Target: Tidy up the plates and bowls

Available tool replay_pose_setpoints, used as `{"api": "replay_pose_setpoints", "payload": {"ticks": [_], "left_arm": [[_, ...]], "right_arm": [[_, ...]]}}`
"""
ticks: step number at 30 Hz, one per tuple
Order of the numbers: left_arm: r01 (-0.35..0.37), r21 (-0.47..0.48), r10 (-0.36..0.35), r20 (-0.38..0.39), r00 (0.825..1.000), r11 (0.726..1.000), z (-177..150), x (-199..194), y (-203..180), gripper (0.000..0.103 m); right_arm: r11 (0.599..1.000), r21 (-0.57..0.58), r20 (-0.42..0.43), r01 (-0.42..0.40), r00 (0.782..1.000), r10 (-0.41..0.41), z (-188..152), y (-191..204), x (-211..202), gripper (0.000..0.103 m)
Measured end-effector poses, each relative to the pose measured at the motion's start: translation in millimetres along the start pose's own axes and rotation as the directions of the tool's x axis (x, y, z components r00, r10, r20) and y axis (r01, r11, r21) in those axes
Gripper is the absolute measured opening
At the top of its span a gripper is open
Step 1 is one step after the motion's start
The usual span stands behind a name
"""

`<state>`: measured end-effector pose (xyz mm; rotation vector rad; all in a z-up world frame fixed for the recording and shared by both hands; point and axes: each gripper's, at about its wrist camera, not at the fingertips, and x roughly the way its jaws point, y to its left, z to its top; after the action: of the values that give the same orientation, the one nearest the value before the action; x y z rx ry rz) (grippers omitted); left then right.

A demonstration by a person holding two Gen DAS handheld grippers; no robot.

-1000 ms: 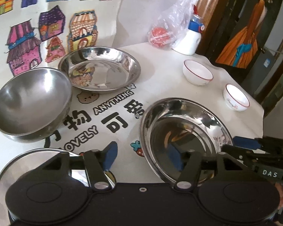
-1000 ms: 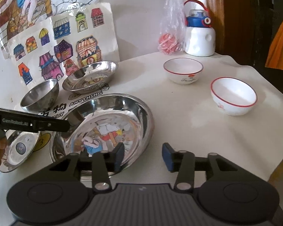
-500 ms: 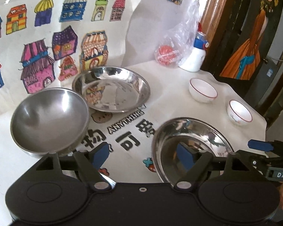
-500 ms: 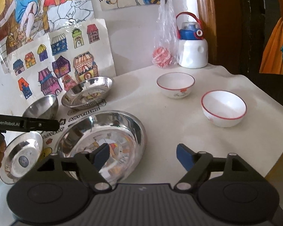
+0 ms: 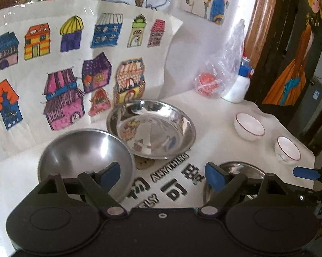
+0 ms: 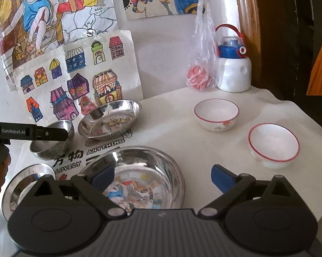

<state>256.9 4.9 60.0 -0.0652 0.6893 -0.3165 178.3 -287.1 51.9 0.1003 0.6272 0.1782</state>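
My left gripper (image 5: 162,176) is open and holds nothing, raised above the table in front of a deep steel bowl (image 5: 79,154). Behind that bowl lies a wide steel dish (image 5: 152,126). A second steel dish (image 6: 143,171) sits close under my right gripper (image 6: 162,176), which is open and holds nothing. In the left wrist view only this dish's rim (image 5: 244,168) shows. Two white bowls with red rims (image 6: 216,113) (image 6: 273,144) stand to the right. A flat steel plate (image 6: 21,184) lies at the near left. The left gripper's arm (image 6: 28,131) crosses the right wrist view.
A white bottle with a blue cap (image 6: 233,64) and a plastic bag with a red ball (image 6: 199,72) stand at the back by the wall. Children's drawings (image 5: 75,70) cover the wall. The table's right edge (image 6: 310,115) drops off beside the bowls.
Both grippers have risen and pulled back from the near steel dish, and their jaws have spread wider. The dish stays on the table.
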Motion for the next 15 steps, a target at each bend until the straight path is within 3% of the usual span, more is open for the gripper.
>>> {"api": "replay_pose_setpoints", "payload": {"ticks": [3, 8, 15], "left_arm": [[-0.021, 0.004, 0.021, 0.027, 0.999, 1.0, 6.4, 0.3, 7.2, 0.096], [-0.063, 0.013, 0.062, 0.059, 0.996, 0.998, 22.4, 5.8, 23.3, 0.098], [-0.115, 0.003, 0.114, 0.049, 0.992, 0.993, 45.6, 32.0, 48.8, 0.102]], "right_arm": [[1.0, -0.002, 0.004, -0.006, 1.0, 0.006, 4.0, 1.3, 6.4, 0.101], [1.0, -0.005, 0.002, -0.025, 1.0, 0.025, 14.2, 6.7, 22.9, 0.101], [0.998, -0.009, 0.004, -0.065, 0.998, 0.065, 35.3, 19.3, 53.5, 0.102]]}}
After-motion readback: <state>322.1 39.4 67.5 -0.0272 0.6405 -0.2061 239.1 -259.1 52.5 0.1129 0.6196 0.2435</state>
